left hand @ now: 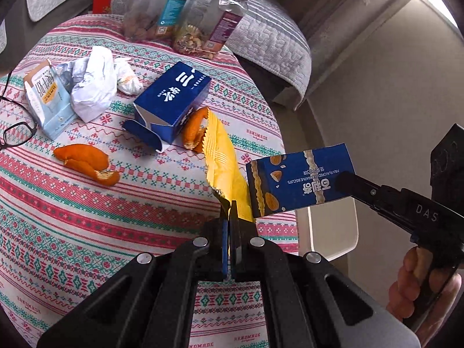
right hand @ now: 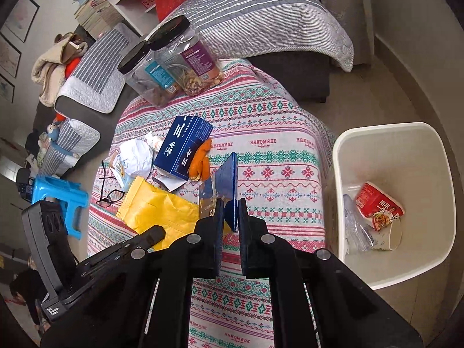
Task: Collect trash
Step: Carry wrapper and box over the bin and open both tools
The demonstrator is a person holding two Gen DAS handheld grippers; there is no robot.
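Note:
My left gripper (left hand: 229, 211) is shut on a yellow wrapper (left hand: 224, 165) and holds it over the table; the wrapper also shows in the right wrist view (right hand: 156, 211). My right gripper (right hand: 231, 206) is shut on a blue biscuit box (right hand: 226, 182), seen flat-on in the left wrist view (left hand: 301, 182), near the table's right edge. A white trash bin (right hand: 435, 156) stands on the floor to the right, holding a red noodle cup (right hand: 377, 206) and clear plastic. On the table lie a large blue box (left hand: 174, 101), orange peels (left hand: 87, 162), crumpled white paper (left hand: 92, 84) and a light blue carton (left hand: 46, 101).
Two clear jars with black lids (left hand: 203, 14) stand at the table's far edge. Black glasses (left hand: 14, 127) lie at the left edge. A grey striped sofa (right hand: 255, 20) is behind the table. A blue stool (right hand: 58, 200) stands on the floor at left.

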